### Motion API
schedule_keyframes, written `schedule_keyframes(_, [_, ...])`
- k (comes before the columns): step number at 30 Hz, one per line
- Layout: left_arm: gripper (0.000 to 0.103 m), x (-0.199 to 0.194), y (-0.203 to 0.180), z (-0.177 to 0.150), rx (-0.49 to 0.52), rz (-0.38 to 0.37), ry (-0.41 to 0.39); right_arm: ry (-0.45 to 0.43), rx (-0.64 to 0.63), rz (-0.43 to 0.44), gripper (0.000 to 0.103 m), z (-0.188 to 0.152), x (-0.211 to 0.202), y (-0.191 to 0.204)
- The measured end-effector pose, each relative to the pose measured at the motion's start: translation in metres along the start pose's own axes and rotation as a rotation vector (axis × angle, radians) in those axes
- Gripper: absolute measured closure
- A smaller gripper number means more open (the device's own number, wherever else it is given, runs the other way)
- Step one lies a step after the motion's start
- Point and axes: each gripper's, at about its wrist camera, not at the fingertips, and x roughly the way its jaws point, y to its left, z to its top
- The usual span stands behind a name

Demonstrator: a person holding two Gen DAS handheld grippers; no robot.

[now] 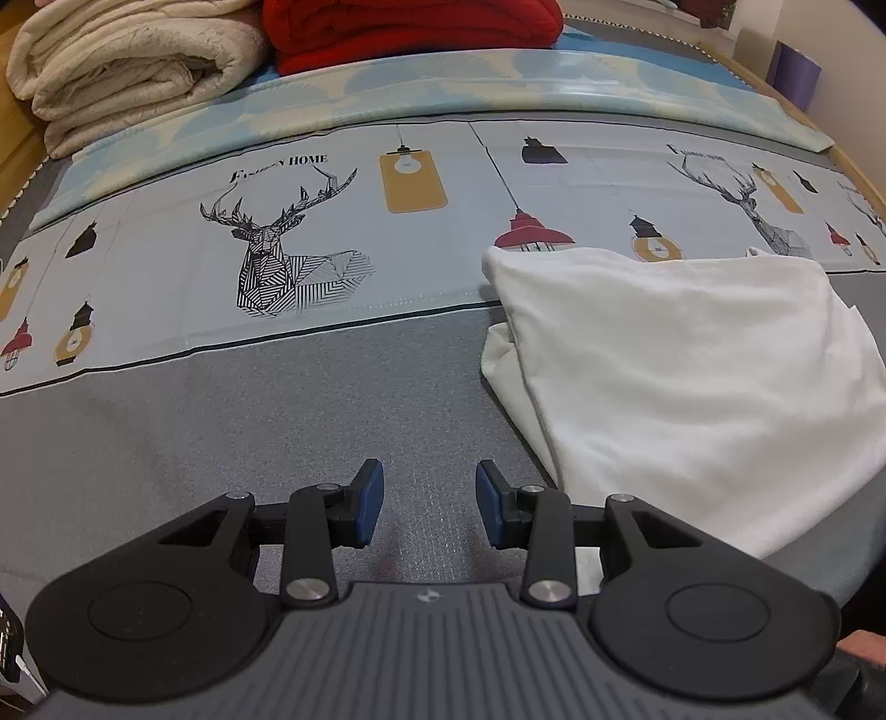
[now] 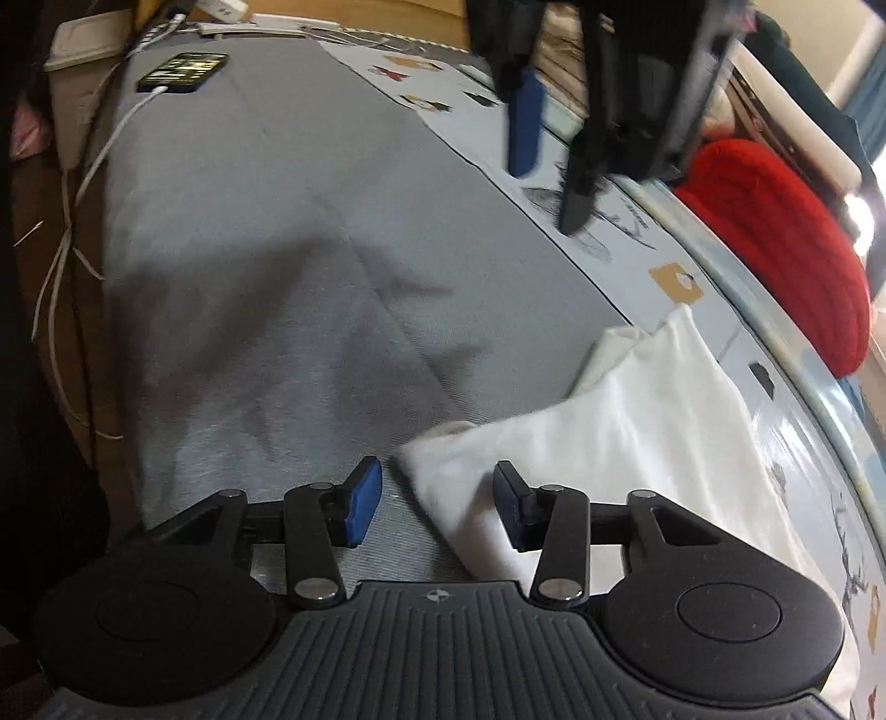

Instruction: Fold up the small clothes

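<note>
Even indoor light; fisheye warp; right view blurred.

Grey bed carries a white folded garment, a deer-print sheet, folded blankets behind, and a phone.

A bedroom in a home: a grey mattress with a printed deer-and-lamp sheet laid across it. Folded bedding sits at eleven o'clock, a cream blanket beside a red one. From the right wrist, a phone charges at eleven o'clock.
</note>
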Motion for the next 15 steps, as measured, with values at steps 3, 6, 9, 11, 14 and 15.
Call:
schedule_keyframes(3, [0.060, 0.001, -0.001, 0.003, -0.021, -0.007, 0.001, 0.007, 0.037, 0.016, 0.092, -0.001, 0.000, -0.010])
schedule_keyframes(6, [0.054, 0.004, -0.002, 0.008, -0.066, -0.037, 0.010, -0.025, 0.083, 0.036, 0.097, 0.000, -0.009, -0.021])
schedule_keyframes(9, [0.038, 0.010, -0.004, 0.015, -0.125, -0.094, 0.033, -0.071, 0.136, 0.039, 0.097, 0.000, -0.026, -0.035])
schedule_keyframes(11, [0.028, 0.016, -0.010, 0.020, -0.157, -0.134, 0.056, -0.103, 0.170, 0.035, 0.098, -0.001, -0.038, -0.045])
schedule_keyframes(14, [0.023, 0.026, -0.021, 0.026, -0.197, -0.175, 0.086, -0.139, 0.226, 0.036, 0.098, -0.005, -0.054, -0.061])
schedule_keyframes(15, [0.023, 0.030, -0.025, 0.028, -0.210, -0.185, 0.098, -0.151, 0.246, 0.039, 0.098, -0.006, -0.060, -0.066])
